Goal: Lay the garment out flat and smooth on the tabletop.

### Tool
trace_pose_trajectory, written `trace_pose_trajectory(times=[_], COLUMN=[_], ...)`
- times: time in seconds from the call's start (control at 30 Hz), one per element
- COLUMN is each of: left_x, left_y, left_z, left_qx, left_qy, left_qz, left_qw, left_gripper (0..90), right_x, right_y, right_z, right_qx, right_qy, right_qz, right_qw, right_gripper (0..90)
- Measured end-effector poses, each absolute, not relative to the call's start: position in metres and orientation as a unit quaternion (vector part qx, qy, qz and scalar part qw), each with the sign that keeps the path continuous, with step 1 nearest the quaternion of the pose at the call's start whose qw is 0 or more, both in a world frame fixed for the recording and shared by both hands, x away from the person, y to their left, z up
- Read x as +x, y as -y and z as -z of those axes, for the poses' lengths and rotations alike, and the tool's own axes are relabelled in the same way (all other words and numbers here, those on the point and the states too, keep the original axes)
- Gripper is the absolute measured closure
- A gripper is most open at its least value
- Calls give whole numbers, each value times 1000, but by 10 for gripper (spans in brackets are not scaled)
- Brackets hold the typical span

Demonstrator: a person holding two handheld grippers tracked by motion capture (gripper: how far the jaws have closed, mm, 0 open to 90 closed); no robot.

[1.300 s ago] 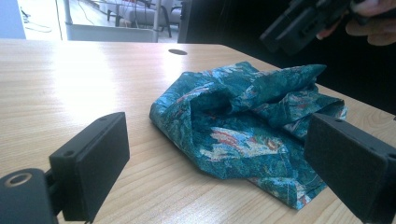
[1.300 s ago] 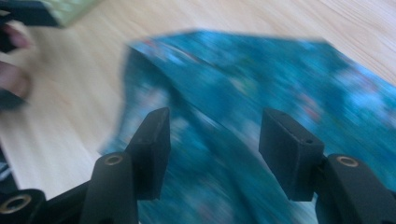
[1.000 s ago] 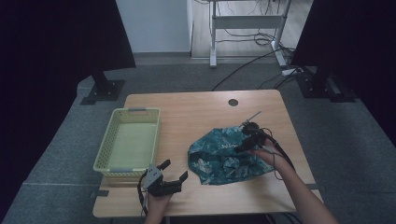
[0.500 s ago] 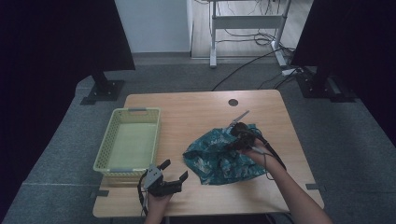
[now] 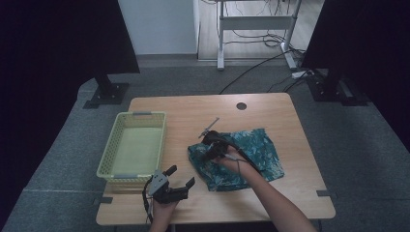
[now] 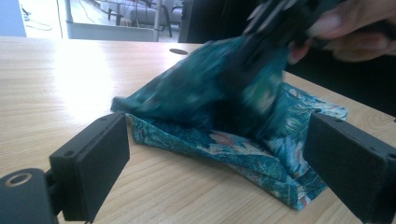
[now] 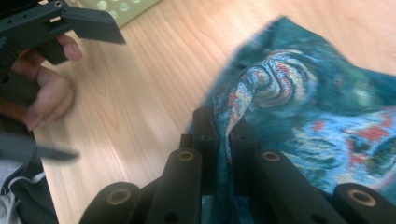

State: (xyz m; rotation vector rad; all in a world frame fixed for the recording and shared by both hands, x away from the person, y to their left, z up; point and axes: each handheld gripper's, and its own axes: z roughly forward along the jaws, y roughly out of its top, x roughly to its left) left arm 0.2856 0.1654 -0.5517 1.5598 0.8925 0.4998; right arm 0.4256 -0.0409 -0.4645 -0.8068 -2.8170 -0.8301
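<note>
right hand-held gripper (image 7: 224, 128) clamped on teal cloth (image 7: 299, 107) fold | left hand-held gripper (image 6: 215, 158) apart, just before cloth

Fixed high view above the table (image 5: 270, 104); two low, close gripper views sharing the cloth (image 6: 224, 116).

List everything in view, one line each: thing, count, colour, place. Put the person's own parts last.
Cloth: one, teal patterned, right of table centre, a fold lifted.
Basket: one, pale yellow-green, left side of table.
Table: one, light wood, with a dark round hole near the far edge.
Black panels: two, on floor stands behind the table.
Metal frame: one, grey, far background, cables on the floor by it.
Left hand-held gripper: one, black, near edge of table, jaws open.
Right hand-held gripper: one, black, shut on the cloth.
</note>
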Motion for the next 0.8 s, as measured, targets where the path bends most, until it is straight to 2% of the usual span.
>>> trace_pose_trajectory(times=[0.33, 0.5, 0.63, 0.7, 0.8], left_x=[285, 286, 285, 285, 285], left_y=[-165, -165, -165, -165, -165], left_z=[552, 552, 552, 552, 552], left_qx=[672, 672, 672, 671, 673], left_qy=[-382, -383, -384, -385, -384], left_qz=[-215, -214, -216, -218, -218], left_qw=[597, 596, 596, 595, 594], left_gripper=[67, 67, 70, 103, 103], right_x=[432, 429, 426, 425, 424], right_y=[-1, -10, -5, 2, 19], right_z=[503, 516, 504, 492, 473], right_qx=[-260, -263, -262, -265, -272], right_qy=[934, 936, 934, 931, 923], right_qz=[235, 222, 235, 245, 271], right_qw=[69, 67, 59, 50, 40], right_gripper=[804, 689, 561, 531, 513])
